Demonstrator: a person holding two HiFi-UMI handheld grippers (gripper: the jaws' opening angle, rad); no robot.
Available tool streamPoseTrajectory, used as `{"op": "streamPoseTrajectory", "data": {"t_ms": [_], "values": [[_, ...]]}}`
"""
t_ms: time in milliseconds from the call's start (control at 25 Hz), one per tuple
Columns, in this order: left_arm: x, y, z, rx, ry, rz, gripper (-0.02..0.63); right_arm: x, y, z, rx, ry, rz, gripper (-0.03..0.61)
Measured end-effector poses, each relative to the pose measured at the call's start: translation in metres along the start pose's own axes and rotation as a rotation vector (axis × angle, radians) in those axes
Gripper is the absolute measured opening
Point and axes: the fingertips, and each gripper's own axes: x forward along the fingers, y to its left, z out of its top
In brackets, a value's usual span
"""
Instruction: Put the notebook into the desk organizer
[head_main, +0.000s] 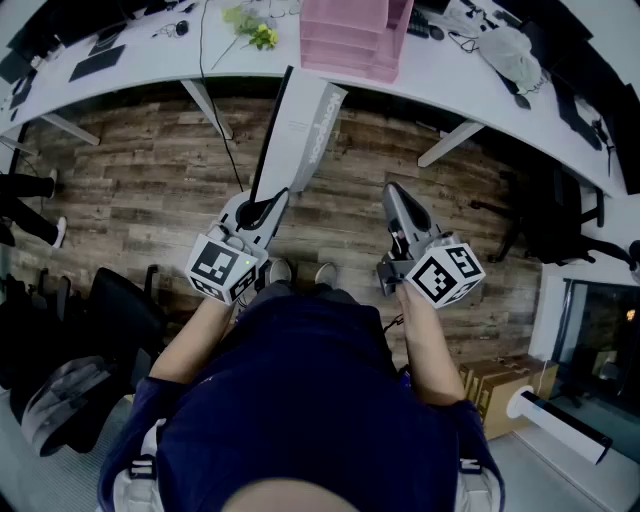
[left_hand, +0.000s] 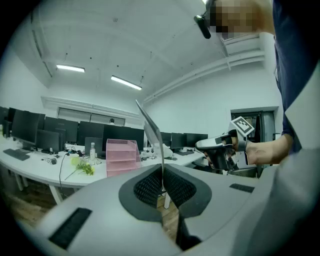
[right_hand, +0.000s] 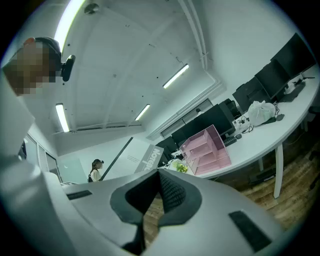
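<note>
A pink see-through plastic desk organizer (head_main: 355, 35) with stacked tiers stands on the curved white worktop (head_main: 150, 70); its tiers look bare in the left gripper view. Just left of it lie a green sprig (head_main: 258, 35) and a black cable (head_main: 203, 55). To its right sits a crumpled white bag (head_main: 508, 52), and dark monitors (left_hand: 30, 132) line the worktop's far side. Wooden plank floor (head_main: 150, 190) lies between the person and the worktop. The thin white notebook (head_main: 305, 125) with a black spine is clamped by its lower edge in the closed left gripper (head_main: 270, 208). It stands up from the gripper and leans toward the desk organizer, apart from it. The right gripper (head_main: 395, 192) has its jaws together with nothing between them, beside the notebook.
</note>
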Motion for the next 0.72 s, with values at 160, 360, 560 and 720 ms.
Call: {"op": "streamPoseTrajectory", "data": {"t_ms": [160, 360, 560, 720], "values": [[-0.0013, -0.0021, -0.0014, -0.001, -0.001, -0.001, 0.034, -0.0011, 0.0026, 0.0007, -0.002, -0.002, 0.011, 0.002], [-0.0011, -0.0033, -0.0008, -0.004, 0.000, -0.005, 0.034, -0.0011, 0.0063, 0.0034, -0.004, -0.016, 0.028, 0.002], [0.0014, -0.0055, -0.0031, -0.002, 0.005, -0.007, 0.034, -0.0001, 0.0077, 0.0046, -0.007, -0.022, 0.039, 0.002], [0.0034, -0.0080, -0.0037, -0.002, 0.005, -0.002, 0.034, -0.0012, 0.0046, 0.0046, -0.007, -0.017, 0.042, 0.003]]}}
